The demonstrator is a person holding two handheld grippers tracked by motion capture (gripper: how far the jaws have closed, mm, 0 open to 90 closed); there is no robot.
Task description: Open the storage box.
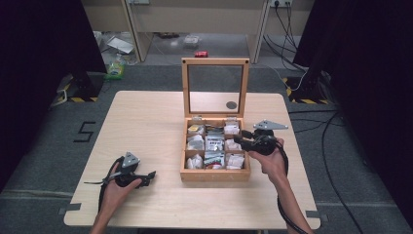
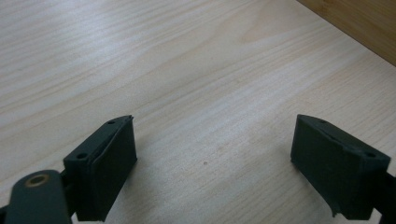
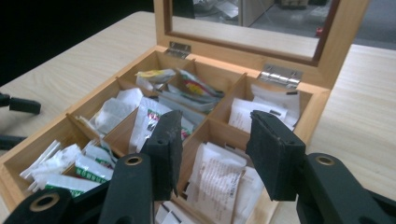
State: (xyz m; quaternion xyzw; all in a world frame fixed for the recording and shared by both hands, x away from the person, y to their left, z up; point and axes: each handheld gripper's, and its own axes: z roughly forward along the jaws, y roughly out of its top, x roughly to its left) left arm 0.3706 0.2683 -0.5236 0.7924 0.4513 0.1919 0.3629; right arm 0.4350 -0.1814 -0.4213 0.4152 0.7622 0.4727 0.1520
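Packets [image 3: 219,175] fill the compartments of the wooden box [image 1: 214,174], which sits right of centre in the high view, its lid [image 1: 215,87] standing upright. Right tool [image 3: 215,149] hovers over the box's right-hand compartments, jaws parted, gripping nothing. Left tool [image 2: 212,158], lower left in the high view, rests low over the bare counter [image 2: 187,70], jaws apart and empty.

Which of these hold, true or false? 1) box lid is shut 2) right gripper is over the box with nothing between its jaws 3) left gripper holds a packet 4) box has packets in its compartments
1) False: the wooden box has its lid standing open.
2) True: the right gripper hangs over the compartments, jaws apart and empty.
3) False: the left gripper is empty, over bare table.
4) True: packets lie in the compartments.
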